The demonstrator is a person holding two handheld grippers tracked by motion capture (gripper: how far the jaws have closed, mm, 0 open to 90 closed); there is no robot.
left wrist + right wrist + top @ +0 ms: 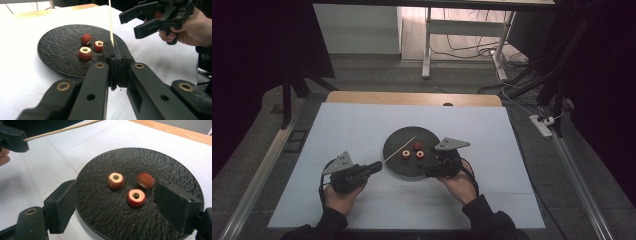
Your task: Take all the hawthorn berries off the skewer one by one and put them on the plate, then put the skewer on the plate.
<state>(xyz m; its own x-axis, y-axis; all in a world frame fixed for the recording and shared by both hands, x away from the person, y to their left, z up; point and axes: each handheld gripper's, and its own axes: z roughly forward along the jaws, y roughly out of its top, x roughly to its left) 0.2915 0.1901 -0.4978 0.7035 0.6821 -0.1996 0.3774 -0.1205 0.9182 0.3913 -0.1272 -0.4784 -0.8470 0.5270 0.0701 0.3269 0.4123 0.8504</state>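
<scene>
My left gripper [373,167] is clenched tight on a thin wooden stick [400,149] — the stick slants up and away from it, out over the near-left part of the black plate [399,172]. My right gripper [430,172] has let go; its jaws stand wide apart with nothing between them, just above the near-right edge of the plate. Both grippers are close to me, one on each side. A bit farther, three small red fruit pieces lie near the middle of the plate. Two are rings [116,180] [136,197] with a hole showing on top — the third piece [145,180] lies on its side. The plate sits on the white surface [337,130]
</scene>
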